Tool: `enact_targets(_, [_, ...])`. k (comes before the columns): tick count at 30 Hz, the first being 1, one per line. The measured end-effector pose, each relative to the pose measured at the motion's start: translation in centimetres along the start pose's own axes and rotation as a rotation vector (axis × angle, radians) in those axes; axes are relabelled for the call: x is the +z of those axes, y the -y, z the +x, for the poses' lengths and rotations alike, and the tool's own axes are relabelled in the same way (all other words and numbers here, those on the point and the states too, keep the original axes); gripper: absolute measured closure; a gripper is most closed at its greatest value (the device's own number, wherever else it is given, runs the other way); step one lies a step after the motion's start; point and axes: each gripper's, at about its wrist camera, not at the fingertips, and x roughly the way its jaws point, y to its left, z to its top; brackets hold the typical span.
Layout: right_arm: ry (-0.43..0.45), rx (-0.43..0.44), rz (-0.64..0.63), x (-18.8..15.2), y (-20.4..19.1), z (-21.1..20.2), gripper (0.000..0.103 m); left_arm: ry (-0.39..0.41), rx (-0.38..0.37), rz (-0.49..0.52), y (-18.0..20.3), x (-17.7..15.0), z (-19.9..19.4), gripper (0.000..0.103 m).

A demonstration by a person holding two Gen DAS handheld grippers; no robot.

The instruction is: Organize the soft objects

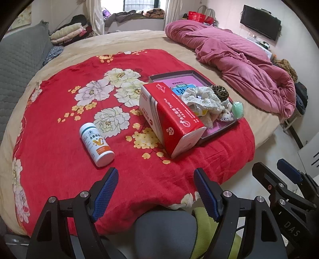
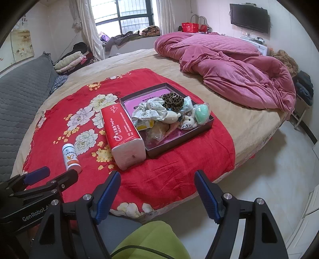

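A shallow dark box [image 2: 175, 146] [image 1: 223, 131] lies on a red flowered blanket [image 2: 169, 169] [image 1: 59, 123] on the bed. In it are a white floral scrunchie [image 2: 149, 111] [image 1: 201, 97], a leopard scrunchie [image 2: 172, 100] [image 1: 219, 91], a mint green ball [image 2: 201, 114] [image 1: 237, 108] and a small plush toy [image 2: 189, 120]. A red tissue pack [image 2: 123, 133] [image 1: 169, 117] leans against the box's left side. A white bottle [image 2: 70, 157] [image 1: 96, 146] lies on the blanket to the left. My left gripper [image 1: 155, 191] and right gripper [image 2: 157, 193] both hang open and empty over the bed's near edge.
A crumpled pink duvet [image 2: 229, 69] covers the bed's far right. A grey quilted headboard [image 2: 20, 95] stands at the left, with folded clothes [image 2: 69, 59] behind it. A wall TV [image 2: 249, 18] hangs at the back right. Pale floor [image 2: 269, 179] lies to the right of the bed.
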Motion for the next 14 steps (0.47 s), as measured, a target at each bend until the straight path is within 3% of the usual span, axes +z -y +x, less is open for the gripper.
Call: enact_targets(14, [0.001, -0.007, -0.005, -0.02, 0.08, 0.37, 0.028, -0.020, -0.036, -0.001, -0.09, -0.21, 0.80, 0.024])
